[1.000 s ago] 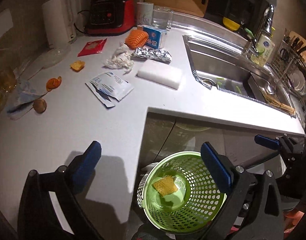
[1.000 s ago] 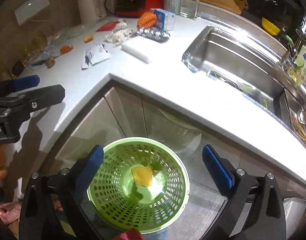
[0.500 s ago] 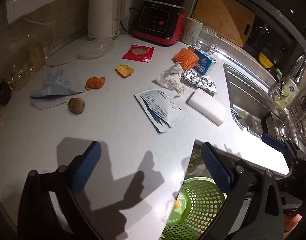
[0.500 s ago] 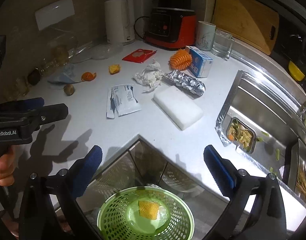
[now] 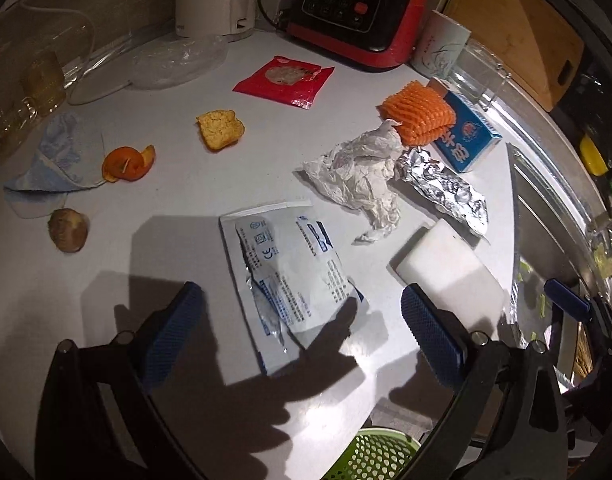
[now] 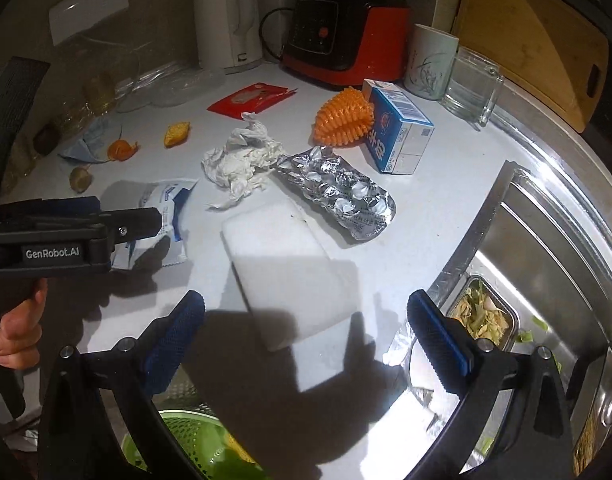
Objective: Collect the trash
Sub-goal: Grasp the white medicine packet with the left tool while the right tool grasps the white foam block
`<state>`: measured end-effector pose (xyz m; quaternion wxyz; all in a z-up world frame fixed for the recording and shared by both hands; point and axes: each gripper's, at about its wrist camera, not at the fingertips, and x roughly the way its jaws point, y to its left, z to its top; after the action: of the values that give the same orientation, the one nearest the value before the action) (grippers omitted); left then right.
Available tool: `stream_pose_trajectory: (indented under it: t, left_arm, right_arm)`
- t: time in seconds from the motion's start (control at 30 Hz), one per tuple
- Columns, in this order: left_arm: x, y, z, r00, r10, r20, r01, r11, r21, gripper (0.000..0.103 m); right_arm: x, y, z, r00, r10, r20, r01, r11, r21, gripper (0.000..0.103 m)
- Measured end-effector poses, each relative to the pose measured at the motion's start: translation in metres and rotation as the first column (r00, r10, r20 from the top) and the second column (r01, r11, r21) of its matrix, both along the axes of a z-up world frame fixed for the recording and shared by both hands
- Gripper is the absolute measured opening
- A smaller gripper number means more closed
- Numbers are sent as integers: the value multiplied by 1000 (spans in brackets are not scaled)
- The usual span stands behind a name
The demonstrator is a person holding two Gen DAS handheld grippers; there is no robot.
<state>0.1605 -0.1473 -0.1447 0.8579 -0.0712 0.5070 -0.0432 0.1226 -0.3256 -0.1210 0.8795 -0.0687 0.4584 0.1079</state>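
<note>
Both grippers are held above a white worktop (image 5: 178,208) strewn with trash, and both are spread wide with nothing between their blue pads. The left gripper (image 5: 302,334) is poised over a white printed plastic packet (image 5: 290,276), which lies flat between and just ahead of its fingers. Ahead of it and to the right a crumpled tissue (image 5: 357,178) is seen, touching a crushed piece of aluminium foil (image 5: 445,190) and an orange ribbed foam net (image 5: 415,114); a blue carton (image 5: 467,136) stands against the net. Further ahead lie a red snack wrapper (image 5: 284,80) and a piece of bread crust (image 5: 220,130); to the left, an orange peel (image 5: 128,164), a blue face mask (image 5: 50,168) and a brown fruit pit (image 5: 68,230) are found. The right gripper (image 6: 306,346) is held over a white foam block (image 6: 286,276), whose near end lies between its fingers. The left gripper (image 6: 122,224) is seen to its left, gripped by a hand (image 6: 16,332). A green perforated bin (image 6: 202,448) is partly visible below the worktop edge, under the right gripper, with something yellow inside. A steel sink (image 6: 545,248) lies to the right.
</note>
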Motion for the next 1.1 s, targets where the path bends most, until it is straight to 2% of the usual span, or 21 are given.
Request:
stream_pose_trajectory:
  t: [0.2, 0.27, 0.33, 0.37, 0.43, 0.47, 0.53, 0.63, 0.73, 0.83, 0.87, 0.93, 1.0, 1.1]
  left_arm:
    - [24, -12, -18, 991, 126, -55, -124, 992, 29, 95]
    - [29, -15, -22, 986, 152, -66, -149, 988, 45, 88]
    - [31, -19, -21, 984, 173, -50, -168, 981, 93, 75]
    - [31, -21, -21, 984, 173, -46, -167, 980, 109, 72]
    - [34, -25, -19, 984, 174, -36, -167, 976, 143, 56]
    - [34, -26, -19, 985, 172, -35, -165, 975, 146, 54]
    - [33, -26, -17, 984, 177, -35, -171, 975, 142, 34]
    - [32, -22, -14, 980, 195, -31, -188, 971, 149, 21]
    - [26, -16, -9, 980, 200, -18, -195, 969, 150, 18]
    - [21, -12, -2, 980, 197, -1, -195, 969, 152, 18]
    - [19, -11, 1, 981, 194, 6, -193, 970, 151, 18]
    - [14, -8, 8, 982, 189, 20, -190, 971, 144, 18]
    - [11, -6, 15, 983, 183, 30, -185, 973, 138, 18]
    - [2, -5, 25, 984, 168, 51, -174, 976, 134, 18]
  right_arm:
    - [28, -15, -21, 996, 78, -34, -76, 996, 56, 101]
    - [33, -16, -25, 994, 99, -35, -97, 993, 64, 101]
    - [36, -16, -27, 992, 118, -37, -115, 990, 81, 101]
    - [37, -16, -27, 991, 127, -38, -123, 988, 92, 101]
    - [40, -14, -29, 989, 139, -42, -134, 986, 103, 101]
    - [40, -13, -30, 989, 145, -39, -140, 984, 106, 101]
    - [41, -11, -31, 987, 154, -37, -149, 982, 112, 99]
    - [39, -8, -31, 984, 175, -40, -169, 978, 123, 92]
    - [36, -4, -30, 980, 193, -42, -186, 973, 135, 80]
    - [34, -1, -31, 976, 210, -57, -197, 965, 172, 48]
    - [34, 2, -31, 978, 202, -52, -193, 971, 144, 35]
    - [33, 5, -30, 978, 203, -56, -195, 973, 121, 23]
    - [34, 4, -29, 978, 194, -75, -180, 970, 161, 20]
    - [30, 4, -23, 983, 173, -60, -162, 973, 162, 20]
